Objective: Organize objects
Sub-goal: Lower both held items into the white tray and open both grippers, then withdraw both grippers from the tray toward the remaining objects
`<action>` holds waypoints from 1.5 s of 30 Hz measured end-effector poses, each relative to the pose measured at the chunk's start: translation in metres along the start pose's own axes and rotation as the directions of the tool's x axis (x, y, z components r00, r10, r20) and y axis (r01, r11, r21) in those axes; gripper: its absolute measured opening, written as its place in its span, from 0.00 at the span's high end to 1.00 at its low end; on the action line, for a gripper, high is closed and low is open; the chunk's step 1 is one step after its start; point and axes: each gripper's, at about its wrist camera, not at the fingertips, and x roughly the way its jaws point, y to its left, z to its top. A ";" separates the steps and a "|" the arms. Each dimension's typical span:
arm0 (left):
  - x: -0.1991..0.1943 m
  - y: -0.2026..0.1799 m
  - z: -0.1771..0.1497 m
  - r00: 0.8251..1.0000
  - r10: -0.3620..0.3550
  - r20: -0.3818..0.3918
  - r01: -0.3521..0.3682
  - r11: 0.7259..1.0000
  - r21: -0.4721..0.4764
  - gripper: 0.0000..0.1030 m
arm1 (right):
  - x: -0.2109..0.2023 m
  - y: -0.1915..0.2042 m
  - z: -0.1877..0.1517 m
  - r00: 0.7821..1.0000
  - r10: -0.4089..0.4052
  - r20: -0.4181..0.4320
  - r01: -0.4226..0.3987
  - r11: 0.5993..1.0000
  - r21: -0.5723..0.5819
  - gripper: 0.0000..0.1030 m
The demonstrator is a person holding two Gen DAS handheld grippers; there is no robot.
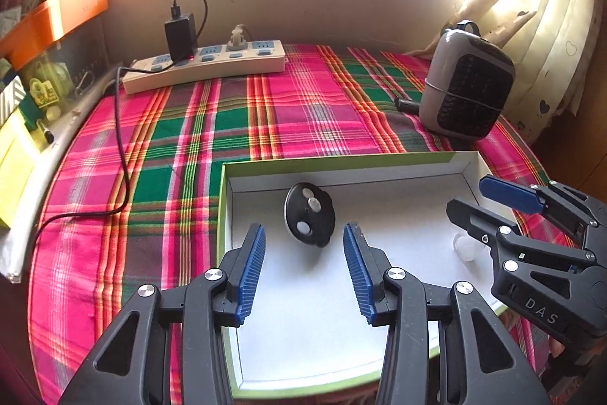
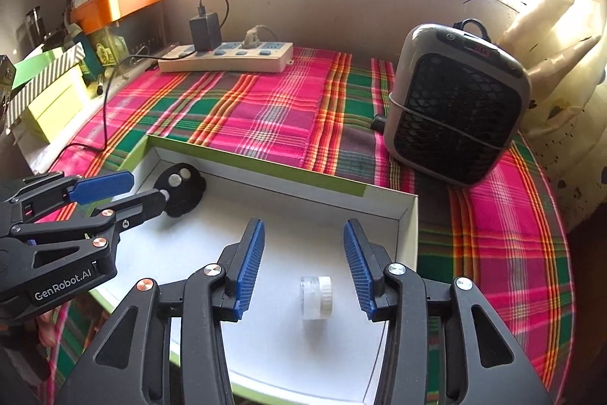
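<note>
A shallow white box with a green rim lies on the plaid cloth. Inside it, a black round disc with three silver buttons leans near the far left corner. A small clear jar with a white lid lies on its side near the box's right side. My left gripper is open and empty over the box, just short of the disc; it also shows in the right wrist view. My right gripper is open and empty above the jar; it also shows in the left wrist view.
A grey fan heater stands on the cloth at the far right. A power strip with a black charger and cable lies at the back. Boxes and an orange tray crowd the left shelf. Curtain hangs at right.
</note>
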 end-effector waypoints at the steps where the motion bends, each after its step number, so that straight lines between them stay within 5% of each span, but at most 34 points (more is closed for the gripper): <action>1: -0.003 -0.001 -0.002 1.000 0.004 0.004 -0.004 1.000 0.001 0.60 | -0.003 0.000 -0.001 1.000 0.000 0.003 0.000 1.000 0.001 0.57; 20: -0.064 -0.011 -0.054 0.997 0.035 0.074 -0.036 0.999 0.006 0.60 | -0.065 0.013 -0.052 0.997 0.026 0.073 -0.026 1.000 0.001 0.56; 45: -0.077 0.004 -0.112 0.996 -0.080 0.036 0.081 0.995 -0.053 0.60 | -0.084 0.012 -0.113 0.997 0.071 0.040 -0.072 0.997 0.016 0.56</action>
